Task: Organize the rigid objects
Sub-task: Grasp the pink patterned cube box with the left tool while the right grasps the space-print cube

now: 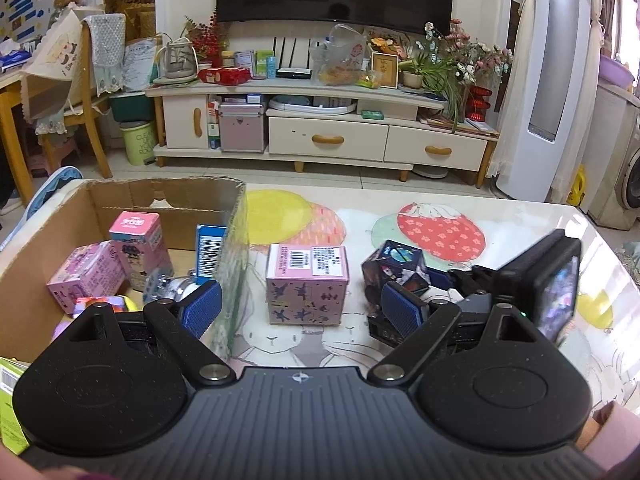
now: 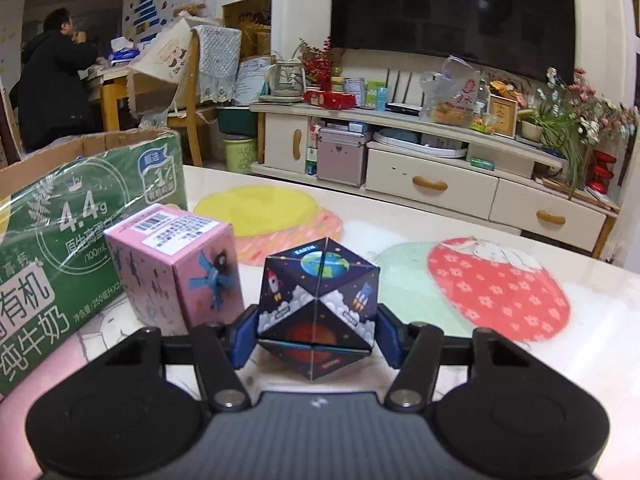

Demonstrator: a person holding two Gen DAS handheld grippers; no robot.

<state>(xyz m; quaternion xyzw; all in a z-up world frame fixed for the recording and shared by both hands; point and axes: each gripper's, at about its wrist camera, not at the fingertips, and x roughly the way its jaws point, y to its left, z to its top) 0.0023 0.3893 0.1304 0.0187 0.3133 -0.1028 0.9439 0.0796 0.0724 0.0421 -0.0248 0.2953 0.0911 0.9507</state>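
Starting at the far left, the open brown cardboard box (image 1: 120, 208) sits on the tabletop (image 1: 520, 224) with a few things already in it: two small pink cartons (image 1: 136, 248), something with a blue barcode panel (image 1: 210, 254), and a clear shiny item I can't really identify. The box's outer wall is green and wrapped in film. In the right wrist view it reads "4.4g", "1%", "/100mL" and "有机 纯牛奶", so it's an organic milk case.

The left hand-held gripper (image 1: 302, 312) is spread wide with nothing between its pads, and it's aimed at the pink cube-shaped cardboard box with a barcode sticker on top (image 1: 307, 288), which stands just right of the case wall.

Next over, the dark space-print folding puzzle cube (image 2: 318, 312) sits between the blue pads of the right hand-held gripper (image 2: 316, 336). It looks clamped, resting low on the tabletop. "EARTH" is printed on it above the globe.

My worry is that the cube is made of hinged segments, so a squeeze on angled faces could let it fold or twist out. It's also near the pink box, so a lift could clip it.
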